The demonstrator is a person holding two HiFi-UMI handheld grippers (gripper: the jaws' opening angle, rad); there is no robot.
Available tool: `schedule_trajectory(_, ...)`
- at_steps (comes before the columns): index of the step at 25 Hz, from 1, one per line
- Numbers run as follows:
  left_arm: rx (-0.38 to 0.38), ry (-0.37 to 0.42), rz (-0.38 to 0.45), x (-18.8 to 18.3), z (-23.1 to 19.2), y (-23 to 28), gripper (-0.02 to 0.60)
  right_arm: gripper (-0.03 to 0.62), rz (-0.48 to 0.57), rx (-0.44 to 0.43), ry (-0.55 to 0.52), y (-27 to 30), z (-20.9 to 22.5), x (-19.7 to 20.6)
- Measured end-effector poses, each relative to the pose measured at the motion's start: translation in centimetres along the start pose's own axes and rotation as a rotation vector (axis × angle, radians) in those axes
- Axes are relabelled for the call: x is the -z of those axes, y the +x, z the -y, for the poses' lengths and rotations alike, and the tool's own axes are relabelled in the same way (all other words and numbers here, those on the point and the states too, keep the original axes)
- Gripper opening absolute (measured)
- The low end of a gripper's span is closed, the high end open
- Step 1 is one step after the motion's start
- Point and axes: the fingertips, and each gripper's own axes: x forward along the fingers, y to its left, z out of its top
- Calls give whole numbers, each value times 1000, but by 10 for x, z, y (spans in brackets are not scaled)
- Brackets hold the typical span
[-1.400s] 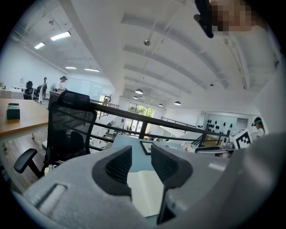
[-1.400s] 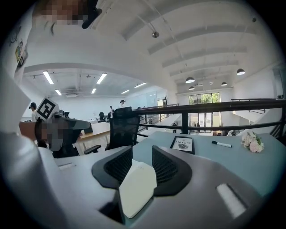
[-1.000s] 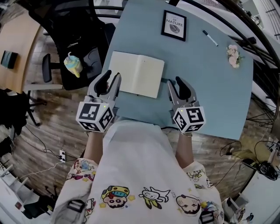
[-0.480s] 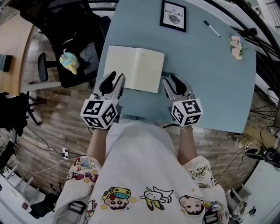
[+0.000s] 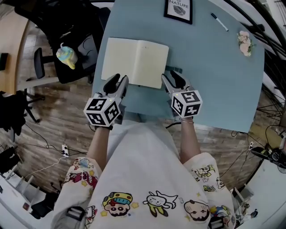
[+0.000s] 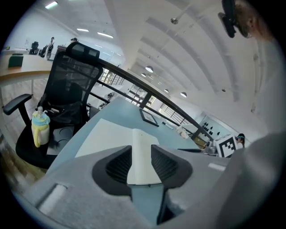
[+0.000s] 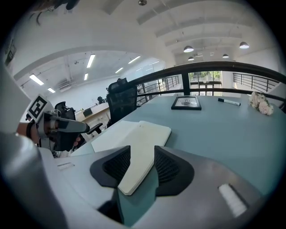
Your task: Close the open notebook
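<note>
Black-framed "NATURE" print (image 5: 178, 9) — left hand-held gripper (image 5: 118, 81) apart, right hand-held gripper (image 5: 170, 76) just widening, neither gripping.

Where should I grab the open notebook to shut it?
Probably the right page's outer edge, coming from the right, low over the table. The notebook lies flat and open, so only its thin edges give a lip, and the fold down the middle lets that page swing over. The right gripper has just been opening its jaws; the near corner shows in their gap, unclamped.
</note>
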Motion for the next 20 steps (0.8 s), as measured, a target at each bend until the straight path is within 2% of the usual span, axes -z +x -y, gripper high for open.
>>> schedule_trajectory(6, -15, -63, -42, 26, -11, 1, 127, 181, -72, -1, 35, 22, 6, 25)
schedule_trajectory(11, -28, -116, -67, 44, -17, 2, 127, 189, -84, 16, 50, 34, 10, 31)
schedule_trajectory(20, -25, -326, -58, 66, -22, 4, 127, 192, -165, 5, 33, 46, 8, 40)
